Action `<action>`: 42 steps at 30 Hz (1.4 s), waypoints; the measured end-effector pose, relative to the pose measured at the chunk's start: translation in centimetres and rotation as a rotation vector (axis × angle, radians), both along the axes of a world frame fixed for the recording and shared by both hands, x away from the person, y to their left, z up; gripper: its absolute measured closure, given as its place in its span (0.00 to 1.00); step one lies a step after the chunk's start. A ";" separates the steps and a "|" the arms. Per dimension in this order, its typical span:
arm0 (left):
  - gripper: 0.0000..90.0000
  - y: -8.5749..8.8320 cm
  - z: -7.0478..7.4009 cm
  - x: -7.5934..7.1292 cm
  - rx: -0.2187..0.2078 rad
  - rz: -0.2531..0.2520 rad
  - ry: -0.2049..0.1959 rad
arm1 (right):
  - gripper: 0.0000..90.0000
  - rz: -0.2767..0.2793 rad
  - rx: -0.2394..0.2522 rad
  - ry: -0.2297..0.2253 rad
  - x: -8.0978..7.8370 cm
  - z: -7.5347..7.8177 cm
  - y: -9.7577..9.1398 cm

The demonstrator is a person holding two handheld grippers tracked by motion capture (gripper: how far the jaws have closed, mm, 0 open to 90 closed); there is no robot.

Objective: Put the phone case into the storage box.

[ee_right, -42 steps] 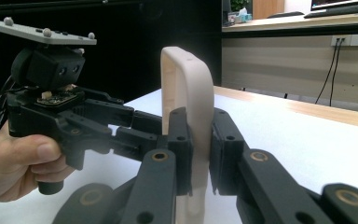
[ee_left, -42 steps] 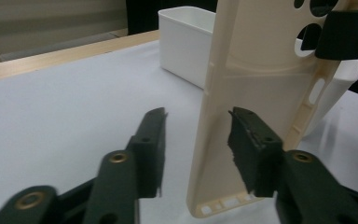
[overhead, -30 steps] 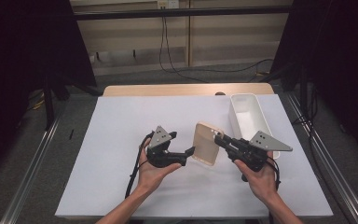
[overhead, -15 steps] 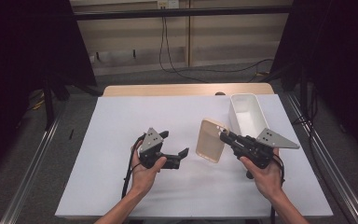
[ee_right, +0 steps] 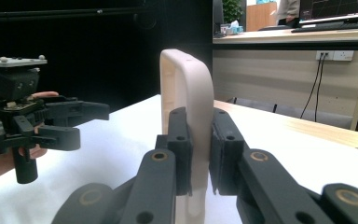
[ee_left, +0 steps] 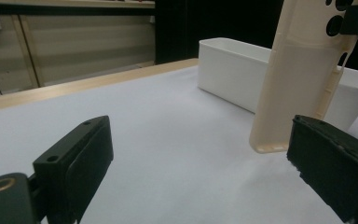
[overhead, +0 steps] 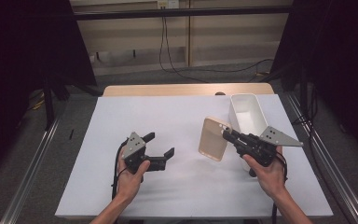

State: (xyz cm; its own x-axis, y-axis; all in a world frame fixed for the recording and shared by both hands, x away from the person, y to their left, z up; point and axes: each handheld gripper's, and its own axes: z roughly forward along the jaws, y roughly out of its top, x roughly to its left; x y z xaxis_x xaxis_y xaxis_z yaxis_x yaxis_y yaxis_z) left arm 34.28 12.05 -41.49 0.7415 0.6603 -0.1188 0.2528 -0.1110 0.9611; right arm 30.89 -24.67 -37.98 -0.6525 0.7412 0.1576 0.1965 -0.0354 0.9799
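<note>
The right gripper (overhead: 228, 135) is clenching a cream phone case (overhead: 214, 138) by its upper edge, its two jaws pressing on either side of the thin wall, as the right gripper view is showing up close (ee_right: 186, 93). The case is hanging upright, tilted a little, with its lower end just over the white table cover (overhead: 182, 112) near the middle of the table; whether that end is touching the cover cannot be told. A white bin (overhead: 247, 112) is standing just behind and to the right of the case, open side up, near the far right corner of the cover. The left gripper (overhead: 161, 145) is sitting low over the cover, well to the left of the case, with its jaws spread wide and nothing between them. In the left gripper view the jaws are pointing toward the case (ee_left: 303, 79) and the bin (ee_left: 233, 70) behind it.
</note>
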 end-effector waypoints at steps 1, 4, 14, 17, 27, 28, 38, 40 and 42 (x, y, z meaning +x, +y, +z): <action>0.07 0.2 0.0 -0.1 -0.007 0.012 -0.009 | 0.90 0.001 -0.002 0.001 0.0 0.0 0.0; 0.07 1.0 0.0 -0.6 -0.010 0.024 -0.022 | 0.90 0.002 0.001 -0.006 0.0 0.2 -0.2; 0.03 4.5 -0.4 -1.4 0.011 0.091 -0.018 | 0.90 -0.011 0.004 -0.022 0.2 0.9 -1.0; 0.03 5.2 -0.5 -1.6 0.019 0.108 -0.012 | 0.90 -0.012 0.003 -0.026 0.4 1.1 -1.2; 0.03 7.2 -0.9 -2.7 0.028 0.136 -0.018 | 0.90 -0.021 0.009 -0.039 1.0 1.6 -1.6; 0.03 7.3 -1.1 -2.8 0.029 0.144 -0.019 | 0.90 -0.022 0.008 -0.039 1.0 1.6 -1.7; 0.03 8.5 -1.4 -3.1 0.030 0.189 -0.045 | 0.90 -0.028 0.001 -0.051 1.7 2.3 -2.2; 0.03 8.6 -1.4 -3.1 0.025 0.196 -0.041 | 0.90 -0.030 0.002 -0.050 1.9 2.6 -2.3; 0.03 8.9 -1.4 -3.2 0.030 0.210 -0.029 | 0.90 -0.039 0.010 -0.053 2.1 2.8 -2.5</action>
